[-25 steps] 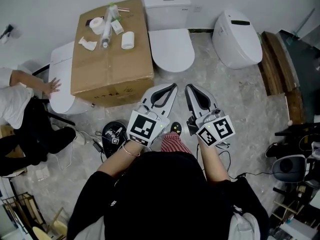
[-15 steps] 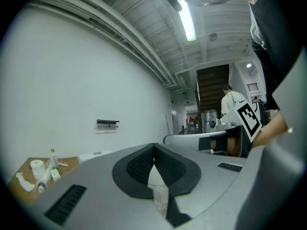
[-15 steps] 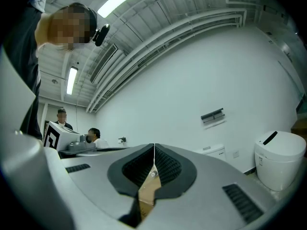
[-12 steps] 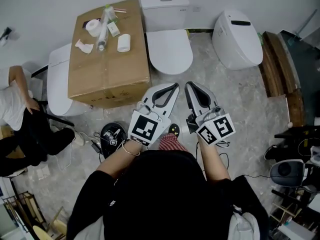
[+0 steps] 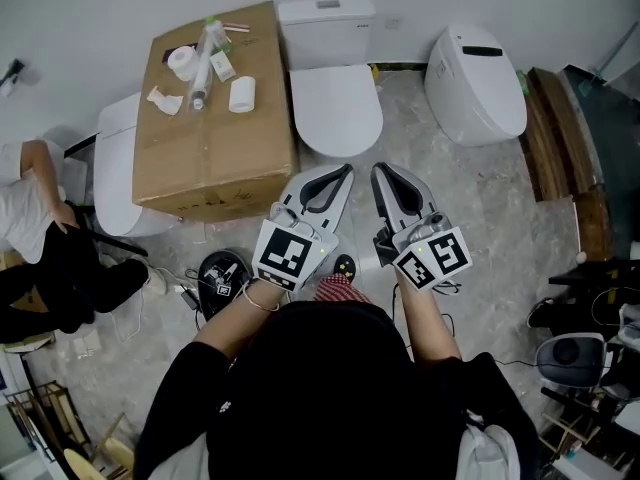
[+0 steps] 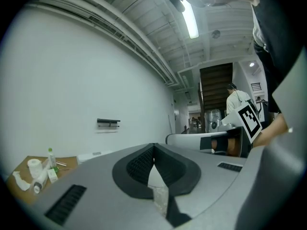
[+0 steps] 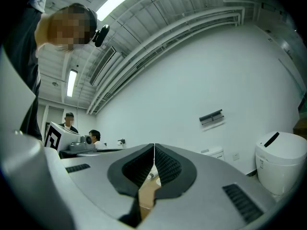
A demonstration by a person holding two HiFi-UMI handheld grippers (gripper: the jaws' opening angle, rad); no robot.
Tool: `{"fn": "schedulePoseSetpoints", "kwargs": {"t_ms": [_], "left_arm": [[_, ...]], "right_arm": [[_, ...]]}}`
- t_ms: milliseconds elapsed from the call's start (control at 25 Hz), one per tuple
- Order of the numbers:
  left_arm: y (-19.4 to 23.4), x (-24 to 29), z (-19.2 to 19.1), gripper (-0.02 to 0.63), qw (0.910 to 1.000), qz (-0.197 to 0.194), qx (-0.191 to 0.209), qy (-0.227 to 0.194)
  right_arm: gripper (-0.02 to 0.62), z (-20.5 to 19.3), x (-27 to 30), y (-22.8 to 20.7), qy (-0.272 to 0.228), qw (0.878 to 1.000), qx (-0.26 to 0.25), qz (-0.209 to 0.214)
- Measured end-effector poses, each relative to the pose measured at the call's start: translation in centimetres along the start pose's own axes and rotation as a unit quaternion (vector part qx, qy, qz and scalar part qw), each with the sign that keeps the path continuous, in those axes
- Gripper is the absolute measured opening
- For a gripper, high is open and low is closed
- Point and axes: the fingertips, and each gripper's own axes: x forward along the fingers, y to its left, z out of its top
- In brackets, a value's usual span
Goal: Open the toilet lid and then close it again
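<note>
the white toilet stands against the wall; its toilet lid is down, a smooth oval lying flat over the bowl; a cardboard box stands just beside its left side; the left gripper and right gripper hang side by side over the floor near the lid's front edge, not touching it; each has its jaws pressed together on nothing

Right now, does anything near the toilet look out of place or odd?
Yes: a big cardboard box stands close beside the closed toilet, with paper rolls, a bottle lying flat and a crumpled tissue loose on top. Nothing looks spilled or broken.
</note>
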Motion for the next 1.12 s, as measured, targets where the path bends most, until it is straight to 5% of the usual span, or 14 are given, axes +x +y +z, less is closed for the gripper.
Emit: {"fn": "schedulePoseSetpoints", "kwargs": {"t_ms": [1120], "left_arm": [[2.0, 9.1, 0.7, 0.006, 0.9994, 0.034, -0.002, -0.008]], "right_arm": [[0.020, 1.4, 2.5, -9.5, 0.000, 1.000, -0.003, 0.021]]}}
